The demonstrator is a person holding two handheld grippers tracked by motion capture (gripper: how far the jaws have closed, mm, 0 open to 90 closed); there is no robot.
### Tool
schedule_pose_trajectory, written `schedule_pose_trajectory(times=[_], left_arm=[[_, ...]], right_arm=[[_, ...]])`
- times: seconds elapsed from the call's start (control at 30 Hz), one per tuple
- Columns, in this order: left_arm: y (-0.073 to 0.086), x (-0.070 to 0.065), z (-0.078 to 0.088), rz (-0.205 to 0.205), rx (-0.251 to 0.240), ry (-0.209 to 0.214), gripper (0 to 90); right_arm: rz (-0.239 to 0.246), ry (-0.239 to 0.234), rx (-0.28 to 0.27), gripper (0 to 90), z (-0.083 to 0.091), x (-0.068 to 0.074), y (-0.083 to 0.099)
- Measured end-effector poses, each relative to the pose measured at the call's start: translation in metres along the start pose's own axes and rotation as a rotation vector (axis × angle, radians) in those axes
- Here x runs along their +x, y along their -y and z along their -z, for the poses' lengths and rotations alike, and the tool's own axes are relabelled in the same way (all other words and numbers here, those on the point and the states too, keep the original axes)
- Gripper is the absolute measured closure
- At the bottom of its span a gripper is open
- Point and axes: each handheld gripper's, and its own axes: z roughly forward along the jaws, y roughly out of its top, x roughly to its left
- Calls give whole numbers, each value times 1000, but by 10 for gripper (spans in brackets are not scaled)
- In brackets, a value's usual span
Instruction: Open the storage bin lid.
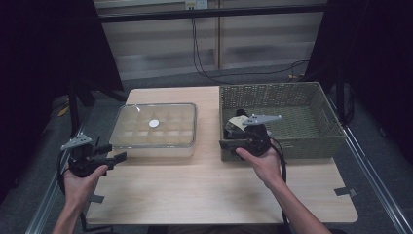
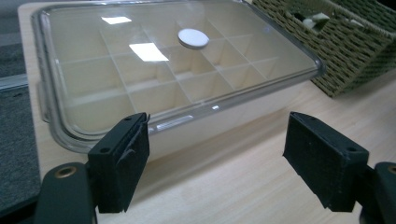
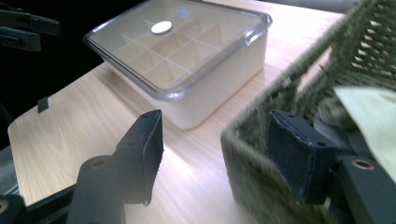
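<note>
The wooden table (image 1: pixel 204 195) carries everything, and places here are reckoned from the woven basket (image 1: pixel 311 100) on its right half. Left of the basket, just apart from it, sits the clear-lidded compartment box (image 1: pixel 155 129), a white disc (image 1: pixel 154 123) on its lid. The right gripper (image 3: pixel 215 154) straddles the basket's near left corner, jaws partly open with one inside the wall and one outside, pads not pressing; pale cloth (image 3: pixel 369 116) lies inside there. Far left of the basket, past the box, the left gripper (image 2: pixel 217 161) hovers with jaws wide, nothing between them.
</note>
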Motion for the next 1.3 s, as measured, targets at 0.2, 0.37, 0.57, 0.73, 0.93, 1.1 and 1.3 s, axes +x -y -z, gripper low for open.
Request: schedule_pose_trajectory(times=[0.2, 0.37, 0.57, 0.73, 0.93, 1.1, 1.3], left_arm=[[-7, 8, -2, -7, 18, -1, 224], [-11, 15, -7, -4, 34, -17, 208], [-17, 23, -11, -4, 58, -18, 198], [-22, 29, -16, 10, 59, -24, 181], [-28, 35, -21, 8, 76, -31, 174], [-32, 41, -25, -3, 91, -43, 173], [-36, 51, -29, 18, 87, -24, 145]], right_arm=[[15, -21, 21, 374, -17, 2, -17], [24, -34, 37, 378, -32, 3, -27], [29, -35, 49, 392, -46, 5, -39], [34, -46, 74, 403, -62, 7, -46], [16, -51, 112, 402, -81, 5, -55], [-3, -37, 141, 378, -95, 2, -64], [-16, -13, 158, 371, -106, -3, -72]])
